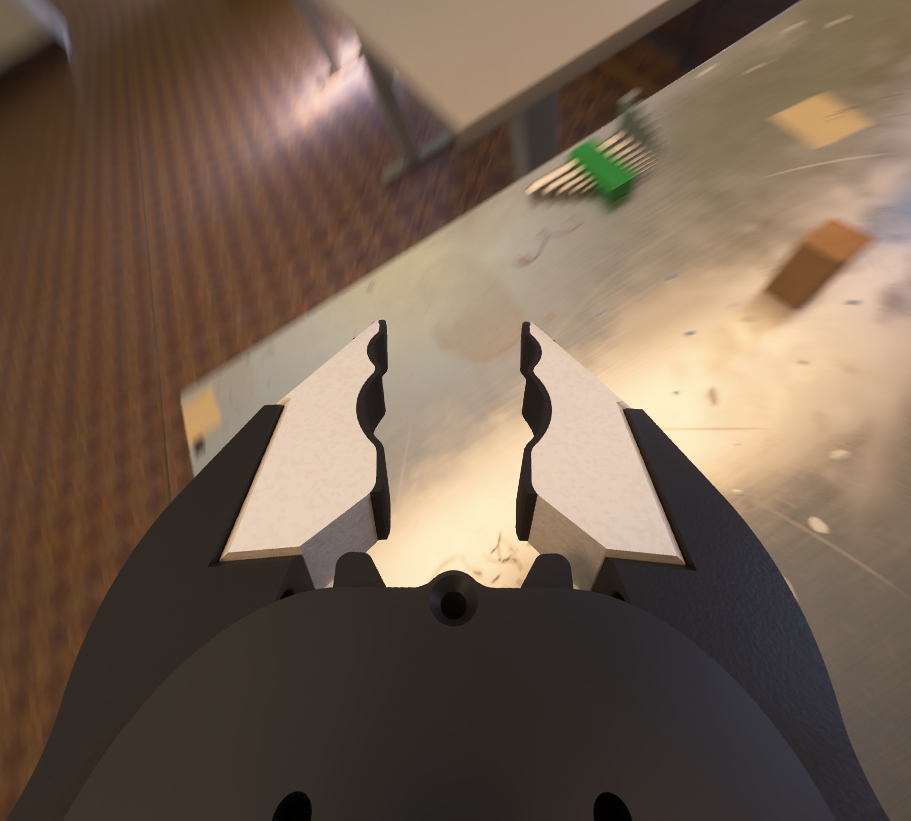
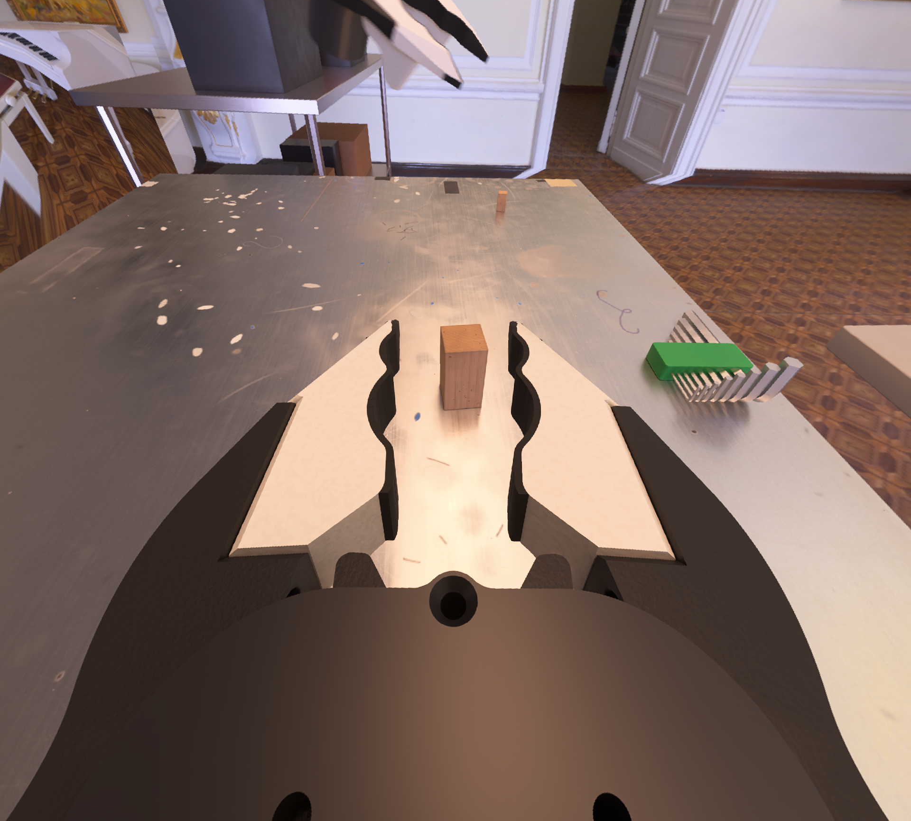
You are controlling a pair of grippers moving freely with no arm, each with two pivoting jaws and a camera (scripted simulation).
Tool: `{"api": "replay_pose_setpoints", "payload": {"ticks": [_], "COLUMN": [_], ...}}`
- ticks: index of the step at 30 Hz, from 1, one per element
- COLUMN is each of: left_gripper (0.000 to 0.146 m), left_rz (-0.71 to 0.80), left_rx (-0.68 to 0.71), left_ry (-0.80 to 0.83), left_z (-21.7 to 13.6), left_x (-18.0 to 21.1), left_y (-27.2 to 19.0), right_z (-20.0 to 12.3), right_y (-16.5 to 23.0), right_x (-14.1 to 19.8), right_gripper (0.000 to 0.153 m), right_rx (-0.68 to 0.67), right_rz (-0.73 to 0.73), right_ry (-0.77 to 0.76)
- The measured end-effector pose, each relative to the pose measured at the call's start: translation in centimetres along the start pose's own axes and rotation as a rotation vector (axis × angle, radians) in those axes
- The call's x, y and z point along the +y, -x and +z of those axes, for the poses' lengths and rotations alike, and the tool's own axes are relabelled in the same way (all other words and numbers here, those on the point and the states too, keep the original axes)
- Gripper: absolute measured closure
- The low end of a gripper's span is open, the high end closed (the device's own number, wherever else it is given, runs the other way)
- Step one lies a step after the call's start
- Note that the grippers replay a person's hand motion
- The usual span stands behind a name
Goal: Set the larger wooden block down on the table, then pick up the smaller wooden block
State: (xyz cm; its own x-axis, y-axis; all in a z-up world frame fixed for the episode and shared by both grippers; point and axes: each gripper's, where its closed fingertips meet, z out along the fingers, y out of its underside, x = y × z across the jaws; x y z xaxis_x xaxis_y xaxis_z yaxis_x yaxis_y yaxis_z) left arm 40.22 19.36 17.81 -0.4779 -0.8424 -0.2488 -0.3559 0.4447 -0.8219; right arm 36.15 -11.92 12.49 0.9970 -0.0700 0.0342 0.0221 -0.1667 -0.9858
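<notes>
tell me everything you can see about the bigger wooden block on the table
The bigger wooden block is a plain light-brown rectangular piece with faint grain, taller than it is wide. It stands upright on the scratched metal table, casting a soft reflection at its base. It sits just beyond the tips of the open right hand-held gripper, centred on the gap, with nothing touching it but the table. The left wrist view shows it blurred.

— Block status?
— Larger wooden block (image 2: 463, 366) upright on the table (image 2: 148, 403), just beyond my right gripper (image 2: 453, 329), jaws parted, empty.
— Smaller wooden block (image 2: 502, 200)?
— Far edge, standing. Green hex-key set (image 2: 710, 366) right. Left gripper (image 2: 461, 68) aloft.
</notes>
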Motion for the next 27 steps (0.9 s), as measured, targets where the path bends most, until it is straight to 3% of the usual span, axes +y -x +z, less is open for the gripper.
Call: {"api": "replay_pose_setpoints", "payload": {"ticks": [3, 7, 11, 14, 17, 23, 27], "left_gripper": [0.091, 0.096, 0.108, 0.124, 0.133, 0.133, 0.133], "left_rz": [-0.167, -0.172, -0.162, -0.165, -0.156, -0.112, -0.097], "left_rx": [-0.022, -0.168, -0.245, -0.238, -0.155, 0.067, 0.473], "left_ry": [0.279, 0.595, 0.739, 0.758, 0.718, 0.329, 0.083], "left_z": [3.7, 7.5, 9.0, 9.2, 8.9, 5.5, 1.8], "left_x": [5.2, 12.6, 16.4, 16.7, 14.9, 3.7, -3.4], "left_y": [4.6, 8.4, 9.9, 10.2, 9.1, 3.3, -6.4], "right_z": [0.1, 0.0, -0.1, -0.1, -0.1, 0.1, 0.6], "right_y": [0.0, -0.1, 0.0, 0.2, 0.5, 1.4, 2.3], "right_x": [0.2, 0.2, 0.1, -0.1, -0.4, -1.1, -1.7], "right_gripper": [0.108, 0.109, 0.109, 0.109, 0.109, 0.109, 0.109], "right_rx": [0.002, 0.008, 0.000, -0.006, -0.009, -0.030, -0.048], "right_rz": [0.000, 0.004, 0.006, 0.000, -0.009, -0.036, -0.054], "right_ry": [0.008, 0.007, -0.001, 0.000, -0.013, -0.023, -0.036]}}
